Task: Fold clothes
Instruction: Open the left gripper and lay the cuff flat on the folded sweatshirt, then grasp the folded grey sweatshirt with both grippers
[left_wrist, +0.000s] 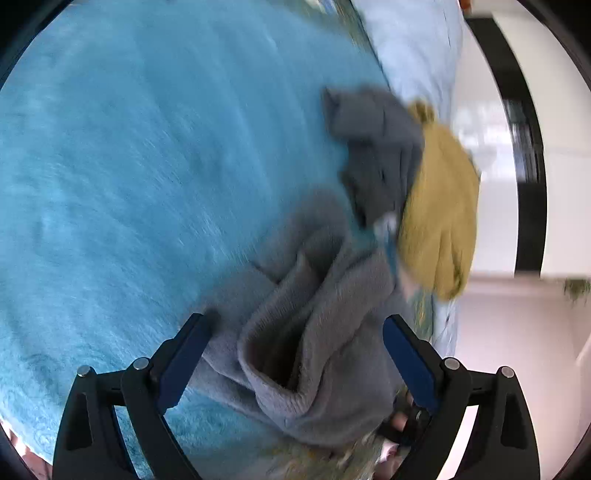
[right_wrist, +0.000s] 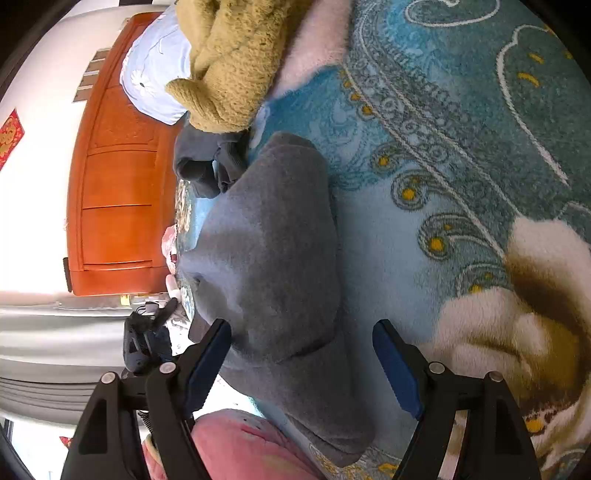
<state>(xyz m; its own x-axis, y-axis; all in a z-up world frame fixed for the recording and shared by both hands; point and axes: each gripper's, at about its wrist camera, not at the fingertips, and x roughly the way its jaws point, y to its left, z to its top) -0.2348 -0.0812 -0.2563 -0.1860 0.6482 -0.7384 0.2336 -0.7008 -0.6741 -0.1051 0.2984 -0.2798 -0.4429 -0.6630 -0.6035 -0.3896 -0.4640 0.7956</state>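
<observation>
A grey knit garment (left_wrist: 317, 332) lies crumpled on a blue fleece blanket (left_wrist: 129, 166); its ribbed opening sits between the fingers of my open left gripper (left_wrist: 295, 321). In the right wrist view the same grey garment (right_wrist: 273, 251) lies in a mound on the patterned blanket (right_wrist: 424, 147), and my open right gripper (right_wrist: 301, 328) hovers over its near end. A darker grey garment (left_wrist: 376, 147) and a mustard knit garment (left_wrist: 439, 206) lie beyond it; they also show in the right wrist view, the dark grey garment (right_wrist: 207, 162) and the mustard garment (right_wrist: 229, 62).
A light blue pillow (right_wrist: 155, 74) and an orange wooden headboard (right_wrist: 118, 184) stand past the clothes. A pink quilt (right_wrist: 240, 443) lies near my right gripper. The left gripper's body (right_wrist: 144, 343) shows at the bed edge. White floor (left_wrist: 491, 177) lies beside the bed.
</observation>
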